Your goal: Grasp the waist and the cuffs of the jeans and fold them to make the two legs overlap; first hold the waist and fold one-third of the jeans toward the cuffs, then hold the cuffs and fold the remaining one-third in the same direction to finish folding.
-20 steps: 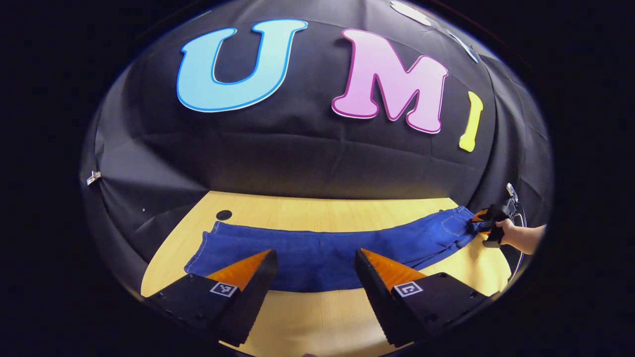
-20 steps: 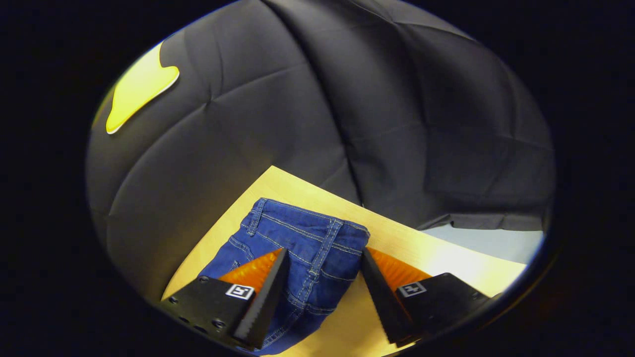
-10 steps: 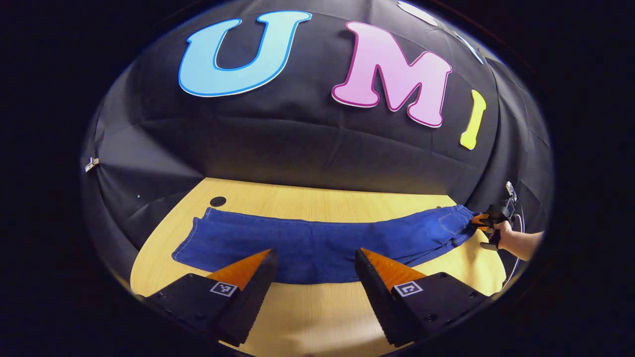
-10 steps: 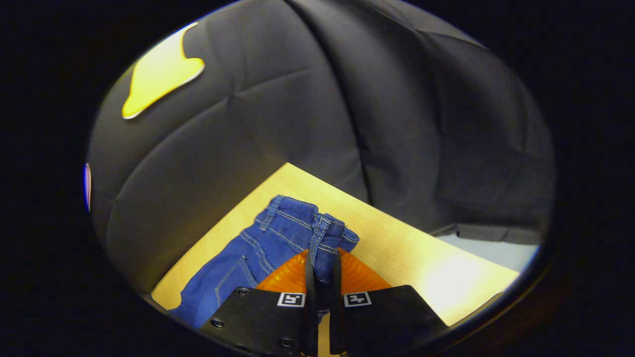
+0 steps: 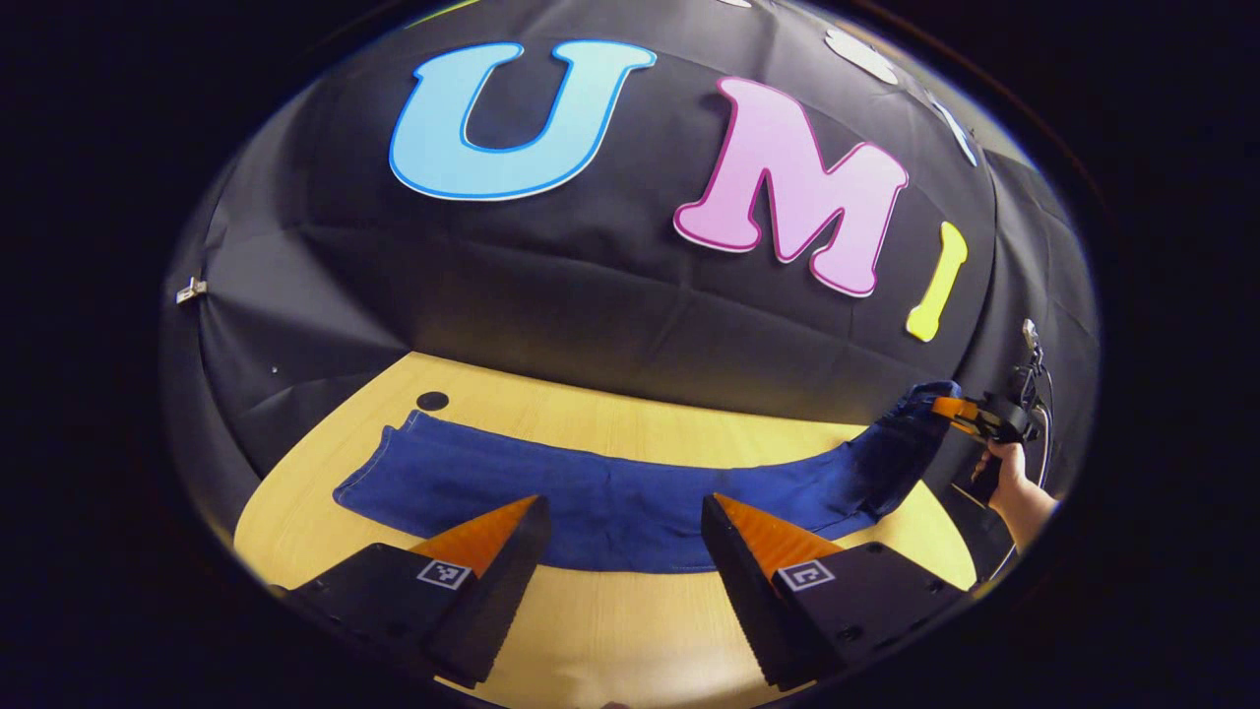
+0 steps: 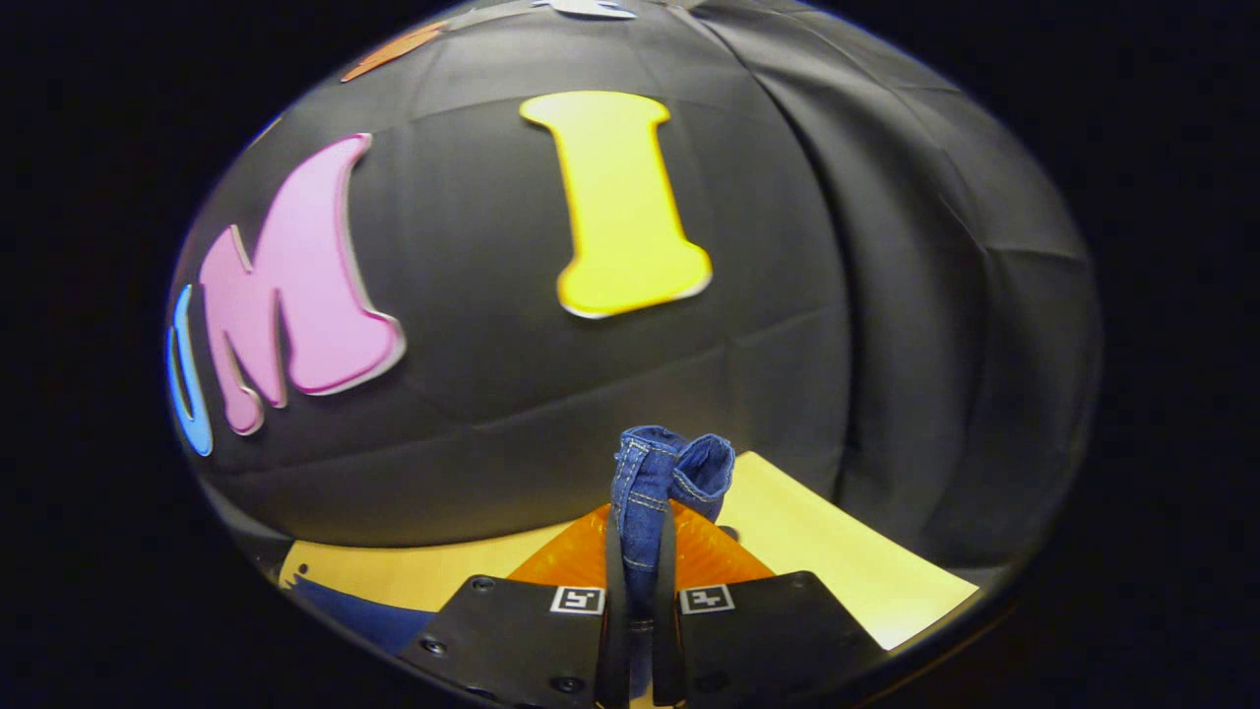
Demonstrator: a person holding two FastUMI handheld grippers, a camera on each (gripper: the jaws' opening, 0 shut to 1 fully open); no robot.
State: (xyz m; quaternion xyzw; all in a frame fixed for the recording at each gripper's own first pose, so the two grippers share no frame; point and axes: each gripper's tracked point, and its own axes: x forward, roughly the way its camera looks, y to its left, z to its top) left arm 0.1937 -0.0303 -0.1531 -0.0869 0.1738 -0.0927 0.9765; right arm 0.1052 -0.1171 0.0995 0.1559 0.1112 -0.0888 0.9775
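Note:
Blue jeans (image 5: 591, 492) lie stretched across the wooden table (image 5: 630, 630), legs overlapped, cuffs at the left end. Their waist (image 5: 906, 433) rises off the table at the right, held by my right gripper (image 5: 960, 414) in a hand. In the right gripper view that gripper (image 6: 638, 551) is shut on the bunched waist (image 6: 669, 468), which sticks up between the fingers. My left gripper (image 5: 620, 551) hovers open over the near edge of the jeans' middle, nothing between its fingers.
A small black round hole (image 5: 431, 401) marks the table near the cuffs. The black cloth wall stands close behind the table's far edge. Bare wood (image 6: 847, 551) lies beside the lifted waist.
The right gripper closed on the waist and lifted it off the table, tilting upward. The left gripper stayed open and shifted slightly over the jeans' middle.

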